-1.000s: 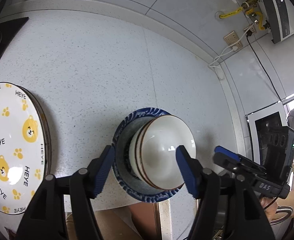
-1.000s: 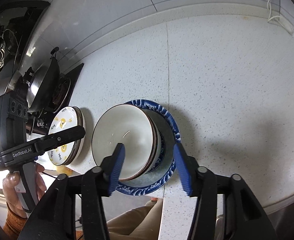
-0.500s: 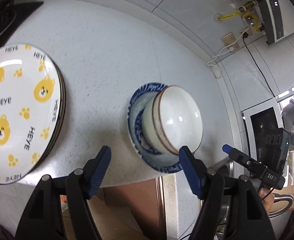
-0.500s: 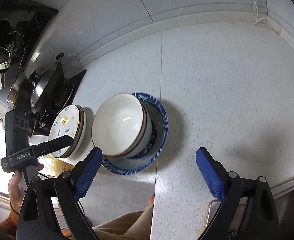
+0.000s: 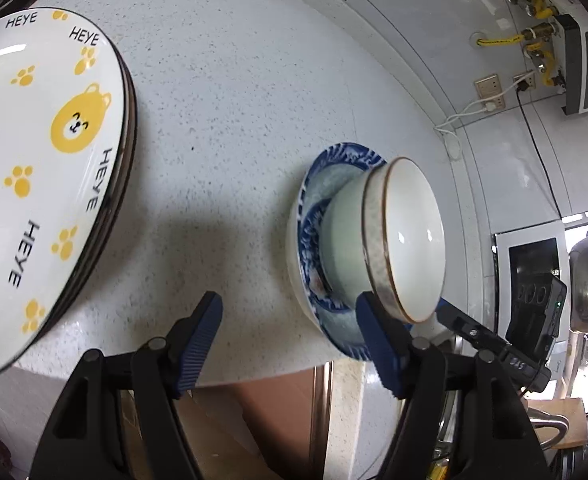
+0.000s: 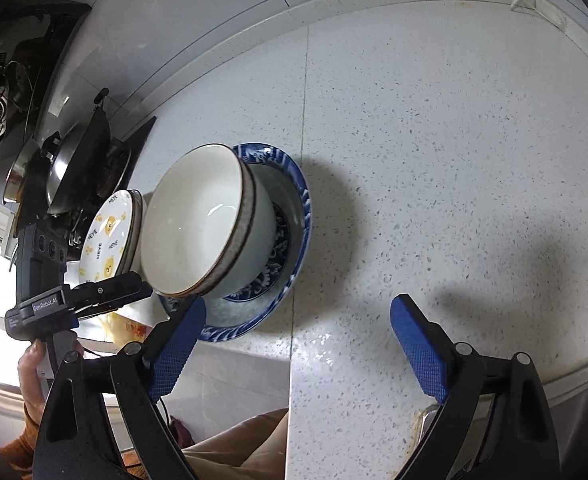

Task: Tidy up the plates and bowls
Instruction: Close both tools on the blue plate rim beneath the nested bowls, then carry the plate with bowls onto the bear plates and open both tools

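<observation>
Bowls [image 6: 202, 224] nested on blue plate [image 6: 294, 248] hide its centre.

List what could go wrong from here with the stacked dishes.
1. The blue patterned plate sits close to the counter edge; a nudge might push it off.
2. The two nested white bowls on it sit off-centre; they could slide if the plate is lifted unevenly.
3. The bear plates lie close beside them, so a careless swing could clip them.
</observation>
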